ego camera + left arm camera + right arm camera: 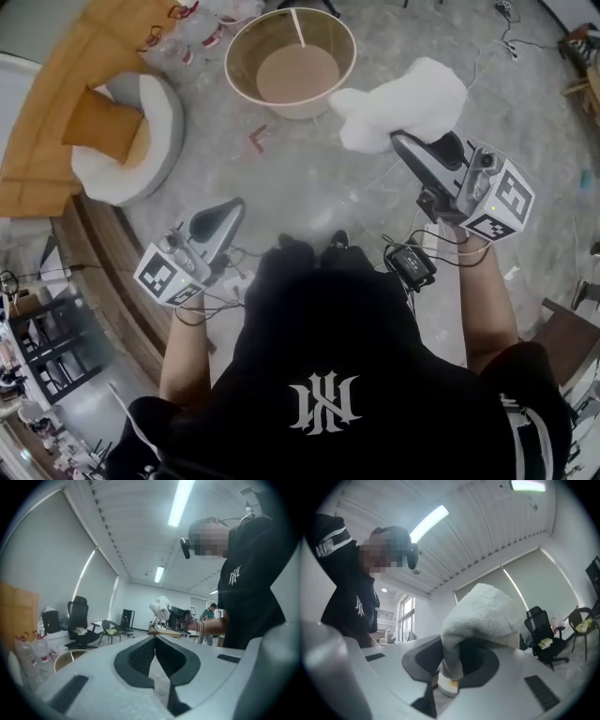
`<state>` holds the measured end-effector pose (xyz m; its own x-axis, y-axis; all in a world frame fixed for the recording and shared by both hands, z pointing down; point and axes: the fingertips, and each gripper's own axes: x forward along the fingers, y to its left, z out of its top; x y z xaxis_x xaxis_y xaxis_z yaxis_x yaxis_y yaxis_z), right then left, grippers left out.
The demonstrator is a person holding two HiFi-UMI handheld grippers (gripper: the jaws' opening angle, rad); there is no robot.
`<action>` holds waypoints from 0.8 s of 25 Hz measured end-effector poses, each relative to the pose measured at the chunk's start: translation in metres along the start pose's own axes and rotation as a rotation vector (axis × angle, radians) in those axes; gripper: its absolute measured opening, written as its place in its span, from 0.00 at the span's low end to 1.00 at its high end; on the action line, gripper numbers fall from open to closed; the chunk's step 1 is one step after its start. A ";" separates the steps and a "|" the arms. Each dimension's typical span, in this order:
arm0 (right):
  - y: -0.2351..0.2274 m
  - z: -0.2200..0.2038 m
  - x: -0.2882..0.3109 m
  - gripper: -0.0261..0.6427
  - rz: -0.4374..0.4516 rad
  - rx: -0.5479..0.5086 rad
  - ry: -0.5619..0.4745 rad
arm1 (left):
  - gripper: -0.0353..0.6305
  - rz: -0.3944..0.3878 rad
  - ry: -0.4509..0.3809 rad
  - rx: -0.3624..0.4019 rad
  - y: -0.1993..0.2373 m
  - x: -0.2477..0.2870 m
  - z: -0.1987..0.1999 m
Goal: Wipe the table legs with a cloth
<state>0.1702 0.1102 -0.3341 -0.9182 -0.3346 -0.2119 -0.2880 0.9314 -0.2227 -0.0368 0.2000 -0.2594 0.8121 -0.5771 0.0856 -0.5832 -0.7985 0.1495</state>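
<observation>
Well, the right gripper (pixel 405 142) was clamped on a fold of the fluffy white cloth (pixel 405 98), held up over the floor (pixel 309 173), with no table leg in sight; the left gripper (pixel 228 211) hung empty, jaws together; so little seemed pinched that hard rubbing might have dragged the cloth free.

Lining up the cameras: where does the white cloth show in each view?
Head view: cloth upper right, in the right hand-held gripper.
Left gripper view: cloth small, centre, far off.
Right gripper view: cloth centre, between the jaws.
Shared landmark: shirt logo.
</observation>
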 end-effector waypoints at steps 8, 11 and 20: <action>0.075 0.000 0.077 0.15 0.102 -0.156 -0.022 | 0.06 0.031 -0.093 0.091 -0.012 -0.036 0.030; 0.042 -0.076 0.118 0.15 0.053 -0.124 0.101 | 0.06 0.006 -0.093 0.078 -0.018 -0.054 0.026; -0.158 -0.221 -0.026 0.15 -0.578 -0.028 0.355 | 0.06 0.003 0.006 0.076 -0.026 -0.146 -0.009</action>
<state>0.1796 0.0039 -0.0833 -0.6469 -0.7170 0.2598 -0.7619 0.6221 -0.1804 -0.1406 0.3063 -0.2672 0.8104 -0.5786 0.0917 -0.5850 -0.8077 0.0736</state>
